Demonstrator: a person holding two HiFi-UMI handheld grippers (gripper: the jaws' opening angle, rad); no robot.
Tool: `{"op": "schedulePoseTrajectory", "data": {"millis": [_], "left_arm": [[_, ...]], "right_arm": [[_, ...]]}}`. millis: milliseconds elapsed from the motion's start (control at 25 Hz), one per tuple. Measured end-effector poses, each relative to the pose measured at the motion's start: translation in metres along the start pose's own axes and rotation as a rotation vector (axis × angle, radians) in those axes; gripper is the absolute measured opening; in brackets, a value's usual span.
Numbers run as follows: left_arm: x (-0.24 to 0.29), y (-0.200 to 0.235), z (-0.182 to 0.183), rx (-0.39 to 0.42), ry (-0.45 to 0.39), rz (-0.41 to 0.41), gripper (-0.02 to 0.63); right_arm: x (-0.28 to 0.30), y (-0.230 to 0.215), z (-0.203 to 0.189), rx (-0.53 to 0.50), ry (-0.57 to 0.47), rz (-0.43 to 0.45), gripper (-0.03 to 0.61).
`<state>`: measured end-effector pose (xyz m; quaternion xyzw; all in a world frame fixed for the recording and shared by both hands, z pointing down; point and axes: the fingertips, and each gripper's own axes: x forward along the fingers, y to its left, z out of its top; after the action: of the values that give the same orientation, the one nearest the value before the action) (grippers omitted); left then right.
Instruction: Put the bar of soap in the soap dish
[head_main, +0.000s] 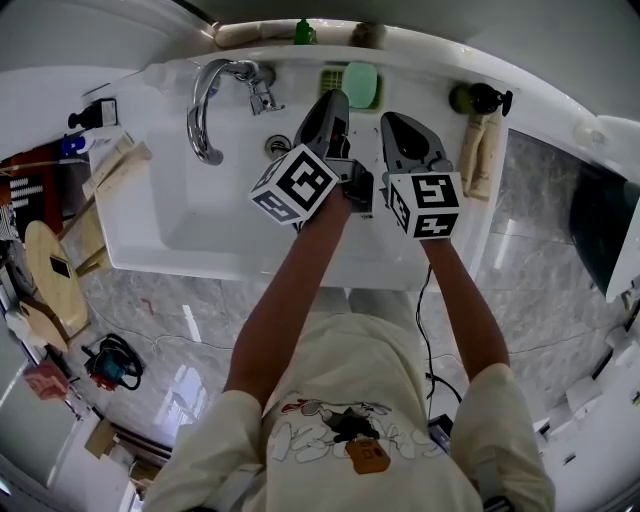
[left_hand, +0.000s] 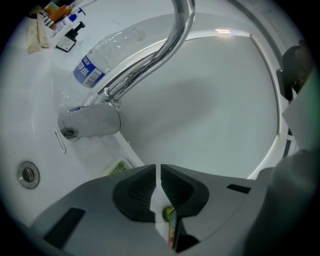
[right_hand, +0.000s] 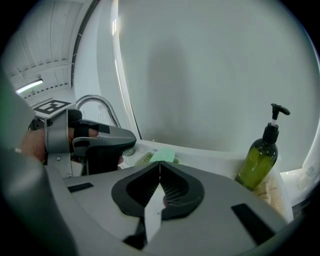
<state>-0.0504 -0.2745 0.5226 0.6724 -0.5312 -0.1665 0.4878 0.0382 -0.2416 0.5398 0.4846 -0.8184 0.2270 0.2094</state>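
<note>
The mint-green bar of soap (head_main: 362, 85) lies in the yellow-green slotted soap dish (head_main: 333, 78) on the sink's back rim, right of the chrome faucet (head_main: 212, 100). My left gripper (head_main: 335, 102) hovers just in front of the dish, its jaws a narrow slit apart with nothing between the tips (left_hand: 159, 171). A corner of the dish (left_hand: 118, 167) shows beside its left jaw. My right gripper (head_main: 393, 122) hangs beside it to the right, tips touching and empty (right_hand: 160, 164). In the right gripper view the soap (right_hand: 163, 155) rests in the dish just beyond the jaws.
A green pump bottle (right_hand: 260, 155) and a beige pouch (head_main: 480, 150) stand on the rim to the right. The white basin (head_main: 200, 215) with its drain (head_main: 277, 146) lies below both grippers. A plastic water bottle (left_hand: 102, 62) lies behind the faucet. Wooden boards (head_main: 90, 235) lean at the left.
</note>
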Motion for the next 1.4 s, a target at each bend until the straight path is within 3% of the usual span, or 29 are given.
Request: {"op": "schedulePoseTrajectory", "data": {"millis": [120,840,1400], "left_arm": [[-0.004,-0.006,0.001,0.031,0.002,-0.004,0.009],[-0.041,-0.043,-0.009,0.174,0.062,-0.037,0.008],[-0.087,-0.082,-0.021,0.342,0.091,-0.091,0.008]], "right_arm": [[-0.004,0.001,0.002,-0.003,-0.005,0.002,0.008],[-0.043,0.016,0.009,0.000,-0.057,0.016,0.008],[-0.084,0.033,0.014,-0.021,-0.103,0.041,0.008]]}}
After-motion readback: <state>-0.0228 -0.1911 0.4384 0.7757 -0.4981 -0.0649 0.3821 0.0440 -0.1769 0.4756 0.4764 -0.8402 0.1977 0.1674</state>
